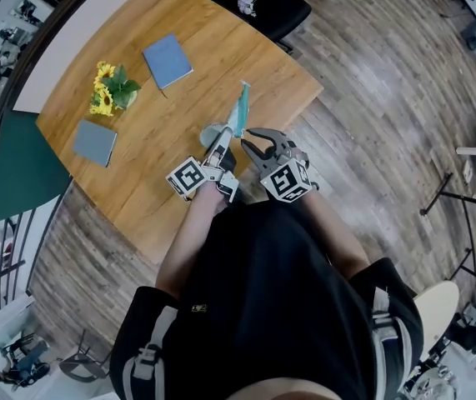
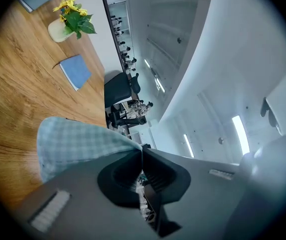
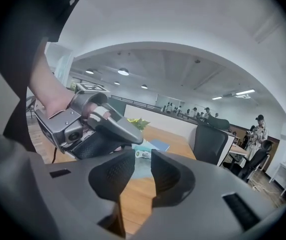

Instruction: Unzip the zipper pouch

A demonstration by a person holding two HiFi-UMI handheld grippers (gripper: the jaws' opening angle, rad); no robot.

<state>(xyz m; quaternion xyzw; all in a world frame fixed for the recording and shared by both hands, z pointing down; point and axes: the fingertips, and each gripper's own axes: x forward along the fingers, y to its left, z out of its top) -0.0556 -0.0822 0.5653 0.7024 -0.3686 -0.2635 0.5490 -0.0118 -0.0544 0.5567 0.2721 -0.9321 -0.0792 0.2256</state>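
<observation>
The zipper pouch (image 1: 239, 111), pale teal with a checked pattern, stands up on edge over the wooden table (image 1: 179, 190) near its front right edge. My left gripper (image 1: 223, 138) is shut on the pouch's lower end; in the left gripper view the checked fabric (image 2: 77, 144) runs into the closed jaws (image 2: 141, 151). My right gripper (image 1: 253, 146) is just right of the pouch, with a narrow gap between its jaws. In the right gripper view, those jaws (image 3: 143, 154) frame the pouch's small white zipper pull (image 3: 141, 155) a little beyond them without pressing on it. The left gripper (image 3: 97, 129) shows at left.
Yellow sunflowers in a vase (image 1: 108, 88) stand at the table's far left. A blue notebook (image 1: 167, 60) lies at the back and a grey-blue one (image 1: 94, 142) at the left. A black chair (image 1: 271, 2) stands behind the table. Wooden floor lies to the right.
</observation>
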